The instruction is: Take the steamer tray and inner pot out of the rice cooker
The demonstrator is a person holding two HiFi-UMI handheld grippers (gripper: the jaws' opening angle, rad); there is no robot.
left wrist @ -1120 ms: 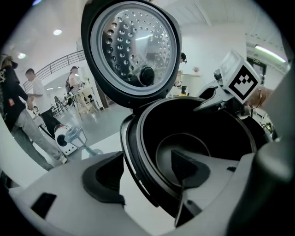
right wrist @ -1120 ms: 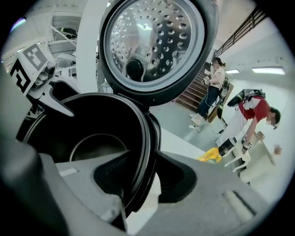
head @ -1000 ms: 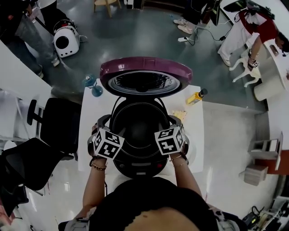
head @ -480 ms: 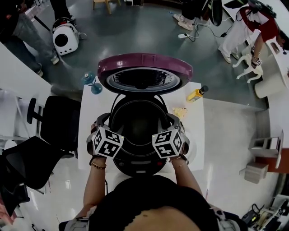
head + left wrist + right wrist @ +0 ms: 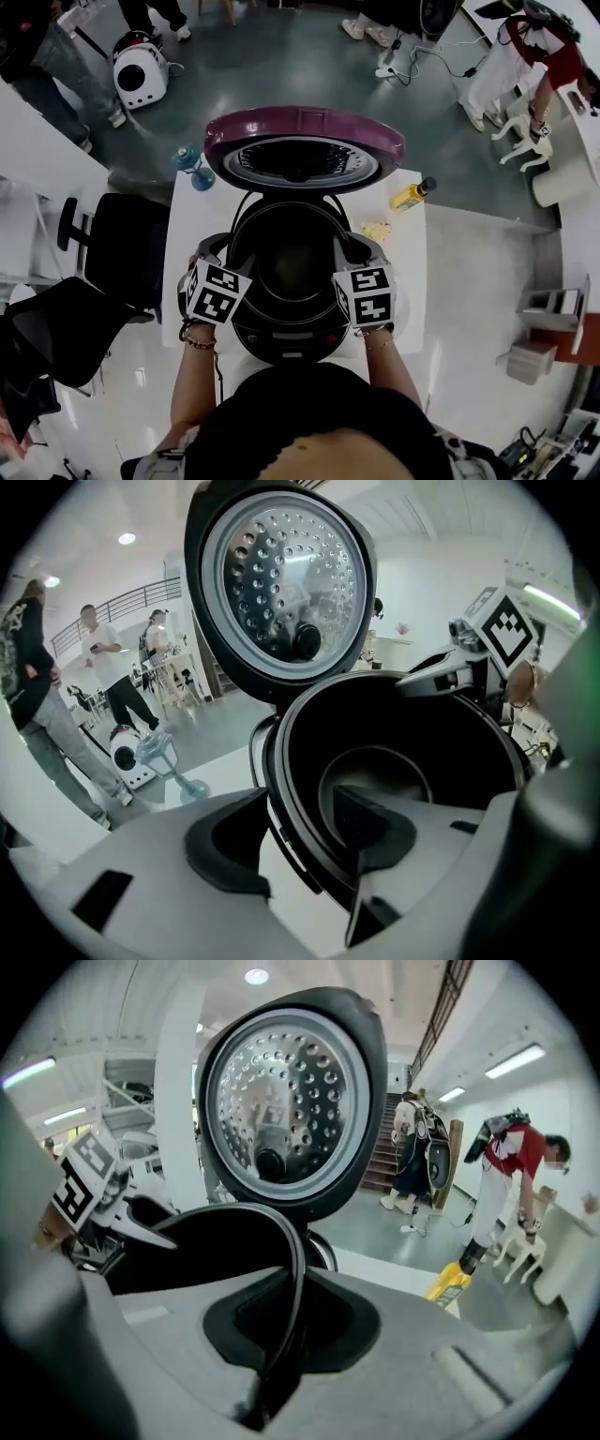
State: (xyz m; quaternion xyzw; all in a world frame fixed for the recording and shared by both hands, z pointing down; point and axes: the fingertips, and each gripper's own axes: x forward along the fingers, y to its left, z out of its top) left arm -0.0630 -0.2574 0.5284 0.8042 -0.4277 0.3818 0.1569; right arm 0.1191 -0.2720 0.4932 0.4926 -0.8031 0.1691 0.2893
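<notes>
The rice cooker [image 5: 291, 345] stands on a white table with its purple lid [image 5: 305, 150] raised. A black steamer tray [image 5: 291, 262] sits in its mouth and hides the inner pot below. My left gripper [image 5: 225, 286] is at the tray's left rim. In the left gripper view that rim [image 5: 286, 827] runs between the closing jaws of the left gripper [image 5: 300, 841], with a gap still showing beside the outer pad. My right gripper [image 5: 361, 292] is at the right rim. The right gripper view shows the right gripper [image 5: 281, 1335] shut on the thin black rim [image 5: 234, 1218].
A yellow bottle [image 5: 411, 196] and a small yellowish scrap [image 5: 377, 231] lie on the table [image 5: 192, 234] at the back right. A blue glass ornament [image 5: 190, 167] stands at the back left corner. A black chair [image 5: 122, 253] is left of the table. People stand on the floor beyond.
The right gripper's marker cube has rolled and shifted slightly outward at the right rim. The left gripper has stayed at the left rim.
</notes>
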